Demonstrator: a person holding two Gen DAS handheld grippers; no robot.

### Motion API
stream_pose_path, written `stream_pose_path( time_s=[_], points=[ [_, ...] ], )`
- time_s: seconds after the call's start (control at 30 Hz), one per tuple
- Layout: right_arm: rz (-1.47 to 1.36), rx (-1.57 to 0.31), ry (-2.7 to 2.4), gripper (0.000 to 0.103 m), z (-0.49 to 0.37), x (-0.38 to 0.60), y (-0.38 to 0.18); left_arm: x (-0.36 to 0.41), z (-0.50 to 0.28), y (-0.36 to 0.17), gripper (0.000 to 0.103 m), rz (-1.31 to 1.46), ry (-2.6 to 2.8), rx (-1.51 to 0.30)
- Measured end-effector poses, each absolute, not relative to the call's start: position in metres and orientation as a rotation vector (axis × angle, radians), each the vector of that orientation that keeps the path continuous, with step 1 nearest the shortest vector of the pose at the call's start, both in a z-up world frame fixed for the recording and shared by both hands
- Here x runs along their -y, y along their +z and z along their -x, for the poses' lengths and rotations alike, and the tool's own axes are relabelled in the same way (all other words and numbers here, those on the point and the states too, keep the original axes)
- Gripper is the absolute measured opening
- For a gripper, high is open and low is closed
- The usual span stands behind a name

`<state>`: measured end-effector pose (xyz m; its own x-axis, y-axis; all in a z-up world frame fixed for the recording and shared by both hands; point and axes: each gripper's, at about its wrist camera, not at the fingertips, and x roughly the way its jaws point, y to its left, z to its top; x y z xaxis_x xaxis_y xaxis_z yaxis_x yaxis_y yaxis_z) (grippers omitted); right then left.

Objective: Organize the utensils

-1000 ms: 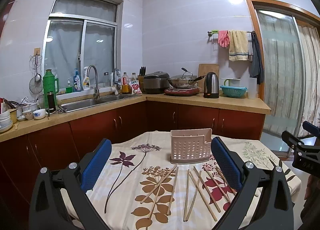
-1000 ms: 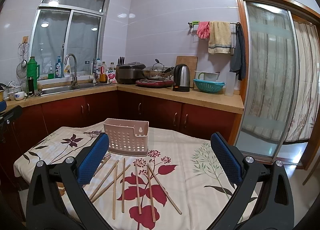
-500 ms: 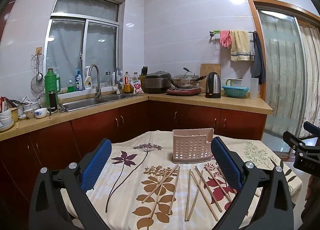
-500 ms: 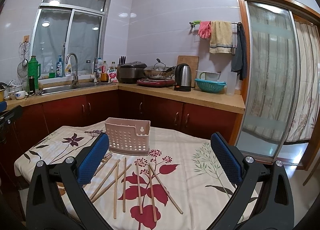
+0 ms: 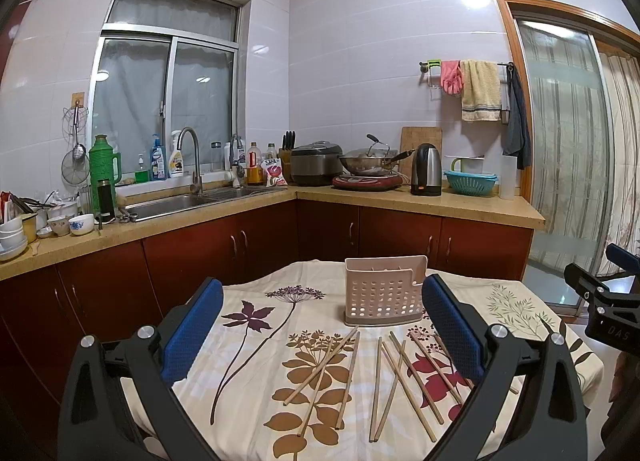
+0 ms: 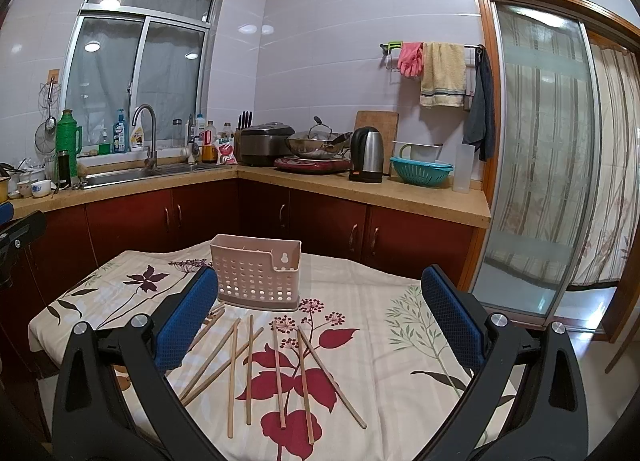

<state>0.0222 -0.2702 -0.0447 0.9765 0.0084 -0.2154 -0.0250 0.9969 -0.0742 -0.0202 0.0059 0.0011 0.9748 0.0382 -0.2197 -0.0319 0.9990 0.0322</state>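
Observation:
Several wooden chopsticks (image 5: 394, 377) lie scattered on the floral tablecloth (image 5: 256, 341), just in front of a pink perforated utensil holder (image 5: 382, 291) that stands upright. The chopsticks (image 6: 276, 365) and the holder (image 6: 256, 273) also show in the right wrist view. My left gripper (image 5: 320, 329) is open and empty, held above the near side of the table. My right gripper (image 6: 318, 321) is open and empty too, hovering over the chopsticks. The right gripper's body shows at the right edge of the left wrist view (image 5: 604, 309).
The table stands in a kitchen. A counter (image 5: 400, 197) with dark red cabinets runs behind it, carrying a sink (image 5: 172, 205), a kettle (image 5: 426, 169), a wok and bowls. A sliding glass door (image 6: 536, 165) is at the right.
Both views have shifted slightly; the table contents sit a touch lower and right in frame. Nothing on the table has moved and both grippers stay open.

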Motion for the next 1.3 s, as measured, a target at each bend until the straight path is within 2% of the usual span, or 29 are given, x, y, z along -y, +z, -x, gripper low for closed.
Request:
stream_pose_path(
  time_s=[1.3],
  points=[
    [0.08, -0.233, 0.028, 0.099, -0.0295, 0.266, -0.0528, -0.0072, 0.0192, -0.0003, 0.097, -0.027, 0.034, -0.227]
  ],
)
